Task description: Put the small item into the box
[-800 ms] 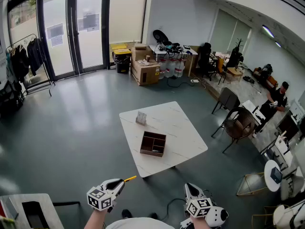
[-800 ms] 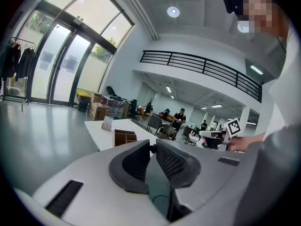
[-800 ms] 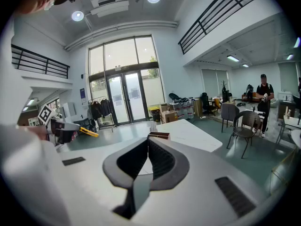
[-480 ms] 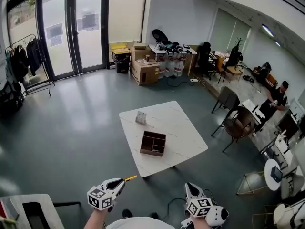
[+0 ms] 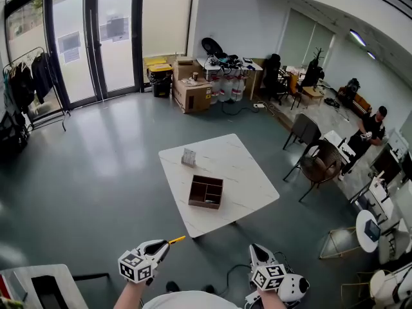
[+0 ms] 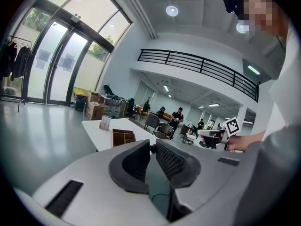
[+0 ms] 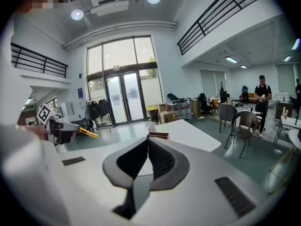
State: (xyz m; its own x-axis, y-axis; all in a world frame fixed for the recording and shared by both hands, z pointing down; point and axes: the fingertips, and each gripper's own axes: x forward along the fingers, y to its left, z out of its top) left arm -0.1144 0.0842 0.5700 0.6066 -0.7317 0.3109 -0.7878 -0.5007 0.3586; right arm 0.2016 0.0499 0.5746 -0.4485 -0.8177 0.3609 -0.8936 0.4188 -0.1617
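Inspector: Claws, left (image 6: 151, 147) and right (image 7: 148, 149), both clenched, empty, well short of the counter (image 5: 248, 179).

Clerk: Item?

Inspector: Item (image 5: 188, 156) stands on counter, near box (image 5: 206, 192). Approach step, I judge; next, close in, open one claw.

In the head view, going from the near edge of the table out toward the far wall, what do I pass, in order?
White table → brown box with compartments → small item → cardboard box on the floor → glass doors.
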